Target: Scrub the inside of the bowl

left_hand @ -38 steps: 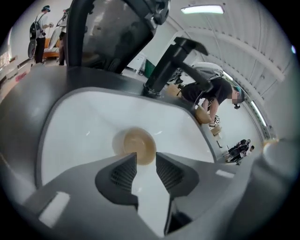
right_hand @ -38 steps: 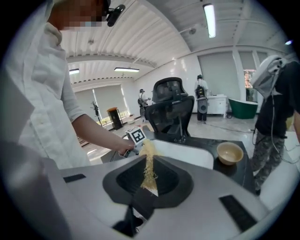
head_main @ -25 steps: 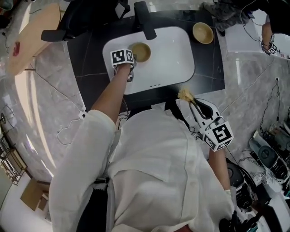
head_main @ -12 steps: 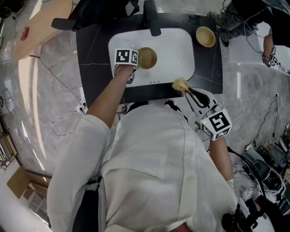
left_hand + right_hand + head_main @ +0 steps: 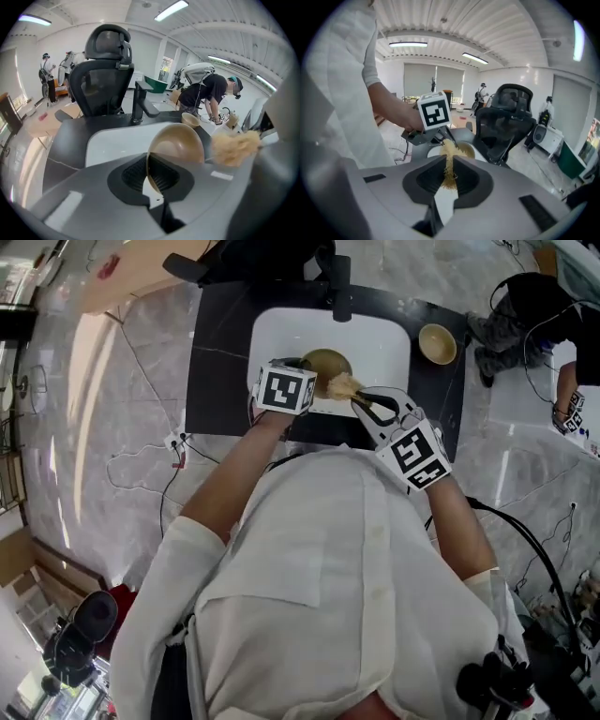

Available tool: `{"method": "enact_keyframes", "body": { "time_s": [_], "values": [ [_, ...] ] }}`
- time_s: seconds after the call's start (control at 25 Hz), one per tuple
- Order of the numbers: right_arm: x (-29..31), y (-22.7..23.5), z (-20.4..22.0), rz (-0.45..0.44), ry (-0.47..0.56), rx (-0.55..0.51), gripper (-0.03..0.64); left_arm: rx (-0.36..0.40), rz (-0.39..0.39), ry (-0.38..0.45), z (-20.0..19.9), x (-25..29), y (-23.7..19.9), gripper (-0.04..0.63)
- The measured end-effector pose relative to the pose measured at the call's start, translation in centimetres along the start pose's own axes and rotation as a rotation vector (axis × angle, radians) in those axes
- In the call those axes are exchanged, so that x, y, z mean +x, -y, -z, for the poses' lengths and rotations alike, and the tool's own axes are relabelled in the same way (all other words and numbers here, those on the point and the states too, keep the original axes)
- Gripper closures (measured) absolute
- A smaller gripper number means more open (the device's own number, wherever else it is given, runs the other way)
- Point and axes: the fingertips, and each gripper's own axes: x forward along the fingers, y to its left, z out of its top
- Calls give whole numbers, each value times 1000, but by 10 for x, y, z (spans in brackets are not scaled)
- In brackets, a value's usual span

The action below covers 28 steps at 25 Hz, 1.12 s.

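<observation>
Head view, left gripper [image 5: 302, 373] just closed on bowl [image 5: 323, 360], right gripper [image 5: 359, 399] pinching brush [image 5: 342, 385]

Bright, even room light; fisheye bend all round.
Ceiling strips [image 5: 171, 10] light my sink [image 5: 281, 338] cleanly; left of the sink glare streaks the marble counter [image 5: 89, 357]; right of it my scrubber [image 5: 234, 147] blurs.

No legible words, numbers or brands; only square black-and-white codes on the left cube [image 5: 286, 389] at twelve o'clock, right cube [image 5: 413, 454] at three.
</observation>
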Motion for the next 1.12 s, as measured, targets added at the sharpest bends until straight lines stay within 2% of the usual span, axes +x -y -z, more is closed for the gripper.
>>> {"method": "enact_keyframes", "body": {
  "time_s": [0.12,0.28,0.6,0.8,0.96,1.12],
  "values": [
    [9,6,-5,4,-38,-120,580,-11,-29,41,-9,-13,17,584],
    [18,12,-3,45,-88,-239,580,6,-63,42,-5,-15,36,584],
    [23,36,24,113,-201,-390,580,93,-125,29,-9,-10,59,583],
    [18,41,47,112,-277,-349,580,124,-153,72,-21,-13,69,581],
    [18,33,65,73,-323,-284,580,131,-156,94,-26,-12,72,577],
    [22,22,70,28,-344,-264,580,158,-153,98,-33,-10,75,577]
  ]
}}
